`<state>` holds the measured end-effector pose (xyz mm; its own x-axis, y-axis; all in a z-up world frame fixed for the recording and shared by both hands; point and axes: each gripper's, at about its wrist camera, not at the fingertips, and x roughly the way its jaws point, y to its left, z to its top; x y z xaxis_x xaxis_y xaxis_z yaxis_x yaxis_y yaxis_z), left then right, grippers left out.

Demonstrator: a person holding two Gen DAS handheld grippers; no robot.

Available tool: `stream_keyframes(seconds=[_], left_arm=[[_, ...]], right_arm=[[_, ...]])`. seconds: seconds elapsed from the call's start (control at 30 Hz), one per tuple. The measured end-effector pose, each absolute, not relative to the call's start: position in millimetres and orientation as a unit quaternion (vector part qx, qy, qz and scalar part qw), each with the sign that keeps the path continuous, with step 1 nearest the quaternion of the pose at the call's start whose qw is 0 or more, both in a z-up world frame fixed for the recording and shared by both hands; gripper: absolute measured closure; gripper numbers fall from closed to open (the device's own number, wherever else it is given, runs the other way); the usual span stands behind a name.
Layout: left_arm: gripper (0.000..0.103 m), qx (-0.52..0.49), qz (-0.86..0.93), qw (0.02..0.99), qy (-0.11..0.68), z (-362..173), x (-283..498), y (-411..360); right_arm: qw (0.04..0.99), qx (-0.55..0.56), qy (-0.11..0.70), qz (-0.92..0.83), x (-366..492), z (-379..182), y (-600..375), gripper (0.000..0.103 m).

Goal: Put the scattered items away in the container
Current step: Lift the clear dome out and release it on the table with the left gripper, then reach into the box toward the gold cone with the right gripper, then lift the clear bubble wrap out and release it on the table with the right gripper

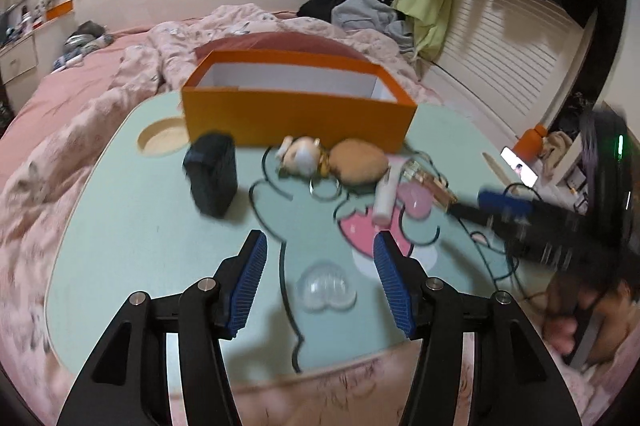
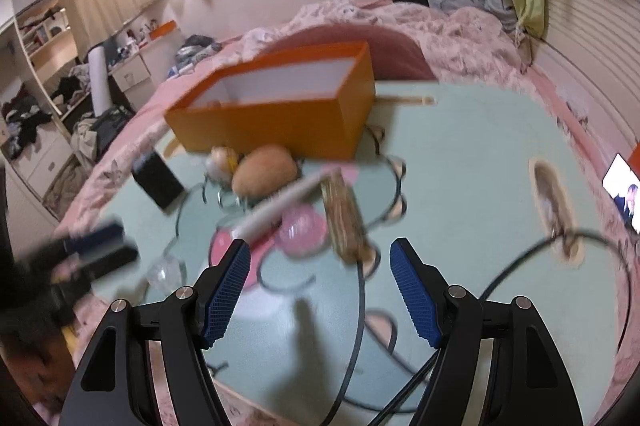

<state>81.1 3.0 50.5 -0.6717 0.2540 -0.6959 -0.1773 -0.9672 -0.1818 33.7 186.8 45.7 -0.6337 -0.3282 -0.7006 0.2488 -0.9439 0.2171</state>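
Nothing looks packed yet: the orange box (image 1: 298, 113) sits at the back of the mint worktop (image 1: 160, 246), and I can't make out anything inside it from either view (both are blurry). All the loose stuff lies in a row just in front of the box's near wall: black pouch (image 1: 212, 177) at its left end, then the little plush charm (image 1: 302, 155), the brown fuzzy ball (image 1: 358, 161), the white tube (image 1: 386, 193), a pink blob (image 1: 416, 199) and a gold-ish bar (image 1: 430, 181). A clear plastic piece (image 1: 326, 290) lies well in front of the box, on its own.

The left hand-held gripper (image 1: 320, 258) is wide open, holding nothing, and that clear piece sits pretty much between its fingers, so left is the nearer one for it.

The right hand-held gripper (image 2: 320, 266) is also wide open and empty. The bar (image 2: 344, 222) is just ahead of it, long axis running roughly away toward the box, and the tube (image 2: 280, 205) lies diagonally beside it. My guess is right goes for one of those
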Motion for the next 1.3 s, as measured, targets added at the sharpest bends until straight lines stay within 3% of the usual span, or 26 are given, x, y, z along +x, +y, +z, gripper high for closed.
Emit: stream_keyframes(seconds=[0.2,0.27,0.33,0.37,0.73,1.03,1.3], left_arm=[[0.046,-0.375,0.921,0.097,-0.04,50.5,86.7,2.3],[0.046,-0.377,0.92,0.099,-0.037,49.4,87.2,4.0],[0.046,-0.38,0.919,0.101,-0.034,47.7,87.0,5.7],[0.046,-0.381,0.919,0.101,-0.033,47.0,87.2,6.3],[0.046,-0.376,0.92,0.104,-0.038,47.2,88.9,4.0],[0.046,-0.379,0.918,0.104,-0.049,46.1,87.7,0.4],[0.046,-0.387,0.915,0.102,-0.049,43.0,86.5,0.7]], right_arm=[[0.184,0.38,0.003,-0.907,-26.8,112.9,168.4,0.034],[0.18,0.416,0.053,-0.89,-61.0,119.7,150.4,0.048],[0.179,0.467,0.096,-0.861,-93.8,115.7,129.9,0.069],[0.181,0.499,0.114,-0.84,-110.9,109.0,119.4,0.072],[0.104,0.672,0.25,-0.69,-177.4,27.3,76.7,0.073],[0.122,0.672,0.147,-0.716,-199.3,26.8,98.4,0.081],[0.207,0.545,0.02,-0.812,-143.0,114.3,130.4,0.081]])
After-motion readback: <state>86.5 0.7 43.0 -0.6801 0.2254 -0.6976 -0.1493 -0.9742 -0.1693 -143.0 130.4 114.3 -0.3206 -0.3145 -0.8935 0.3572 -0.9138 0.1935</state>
